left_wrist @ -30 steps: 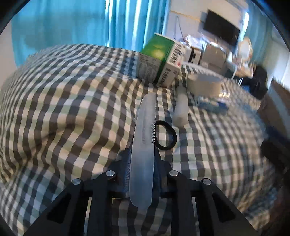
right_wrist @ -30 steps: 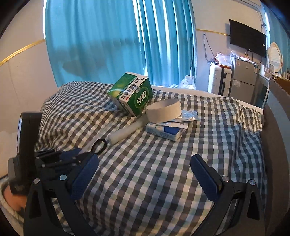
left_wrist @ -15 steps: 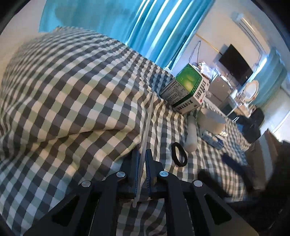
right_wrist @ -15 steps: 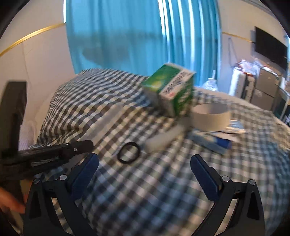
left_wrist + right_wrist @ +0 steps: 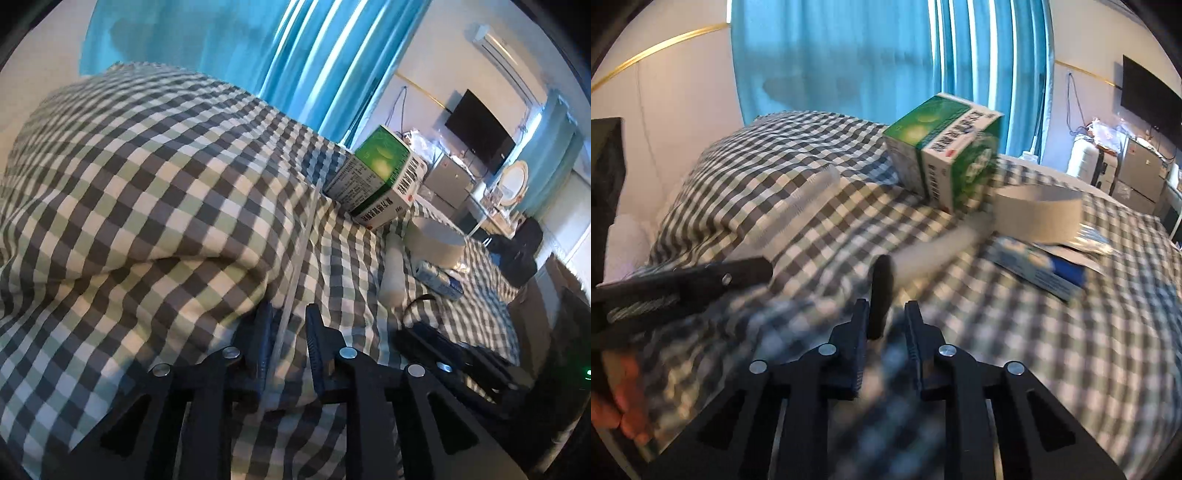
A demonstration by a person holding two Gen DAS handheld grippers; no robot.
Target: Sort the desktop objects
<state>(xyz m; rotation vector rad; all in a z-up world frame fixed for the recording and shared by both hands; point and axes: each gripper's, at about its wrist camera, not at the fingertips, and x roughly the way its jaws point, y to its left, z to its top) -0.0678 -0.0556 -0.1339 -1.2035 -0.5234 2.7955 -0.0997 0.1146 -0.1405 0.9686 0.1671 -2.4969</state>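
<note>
A clear comb (image 5: 299,251) shows edge-on between the jaws of my left gripper (image 5: 288,306). The jaws are opening, and a gap shows beside the comb. In the right wrist view the comb (image 5: 798,206) lies along a fold of the checked cloth (image 5: 1052,369), in front of the left gripper's finger (image 5: 738,269). A black ring (image 5: 881,280) stands on edge between the jaws of my right gripper (image 5: 886,303). These jaws are closing, with a narrow gap still beside the ring. The left wrist view shows the ring (image 5: 417,301) only as a thin arc.
A green and white medicine box (image 5: 945,151) stands behind the ring. Beside it are a roll of tape (image 5: 1038,210), a white tube (image 5: 942,247) and a small blue and white box (image 5: 1041,269). A person's hand (image 5: 620,406) is at the left edge. Blue curtains hang behind.
The comb turned from flat to edge-on in the left jaws, which have now parted a little. My right gripper came down over the ring and narrowed from wide open; the ring now stands on edge.
</note>
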